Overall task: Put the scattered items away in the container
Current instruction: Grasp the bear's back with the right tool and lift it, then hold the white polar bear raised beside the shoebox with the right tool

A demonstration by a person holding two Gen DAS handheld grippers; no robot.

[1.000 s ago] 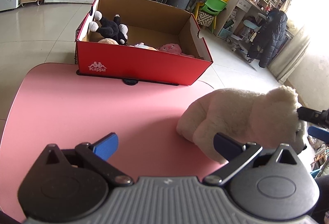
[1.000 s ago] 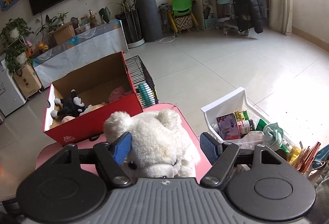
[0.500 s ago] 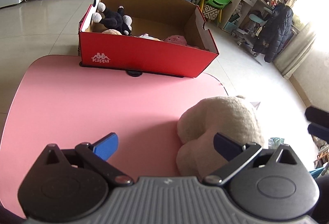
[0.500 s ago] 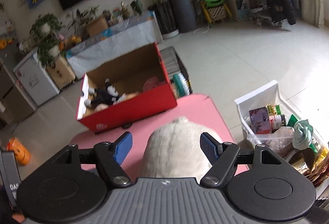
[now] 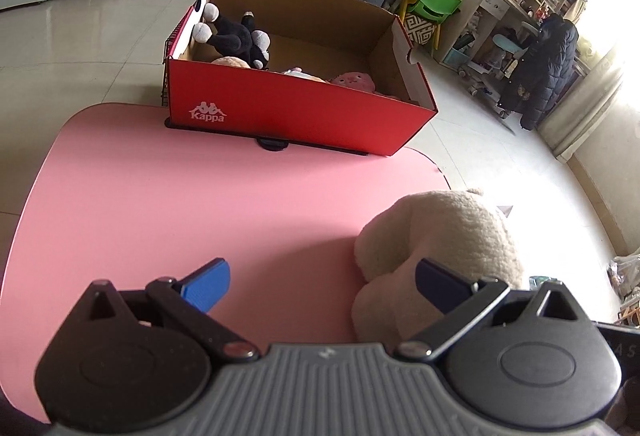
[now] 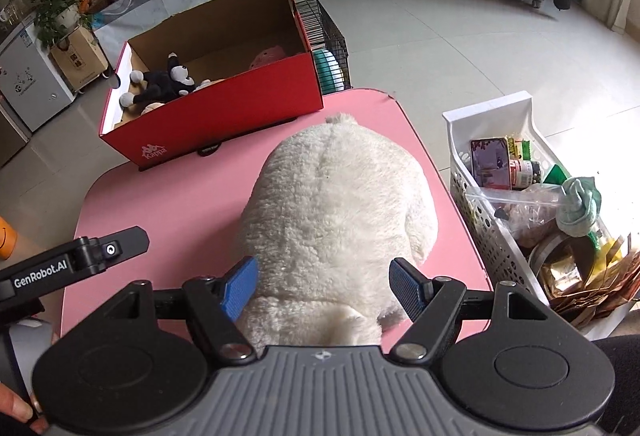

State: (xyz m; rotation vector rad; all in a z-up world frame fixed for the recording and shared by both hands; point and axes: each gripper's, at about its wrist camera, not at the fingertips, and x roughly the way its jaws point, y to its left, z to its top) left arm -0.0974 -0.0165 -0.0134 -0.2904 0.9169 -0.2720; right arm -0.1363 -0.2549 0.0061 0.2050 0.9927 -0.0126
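A big white plush bear (image 6: 332, 203) lies on the pink table (image 6: 168, 203), its back towards the right wrist camera. My right gripper (image 6: 324, 282) is open and low over it, a blue pad on each side of its near end; the left pad (image 6: 240, 286) brushes the fur. My left gripper (image 5: 322, 286) is open over bare table, with the bear (image 5: 440, 236) just beyond its right finger. The red cardboard box (image 5: 296, 111) stands at the table's far edge. In it lie a black and white plush (image 5: 236, 37) and a pink plush (image 5: 352, 81).
A white plastic basket (image 6: 492, 115) full of packets and bags stands on the floor right of the table. A wire cage (image 6: 328, 27) sits behind the box. A hand (image 6: 16, 408) and the left gripper's body (image 6: 72, 264) show at the left.
The right gripper has sunk and tipped down over the bear, so its back now fills the space between the fingers. In the left view the bear has turned and shifted right.
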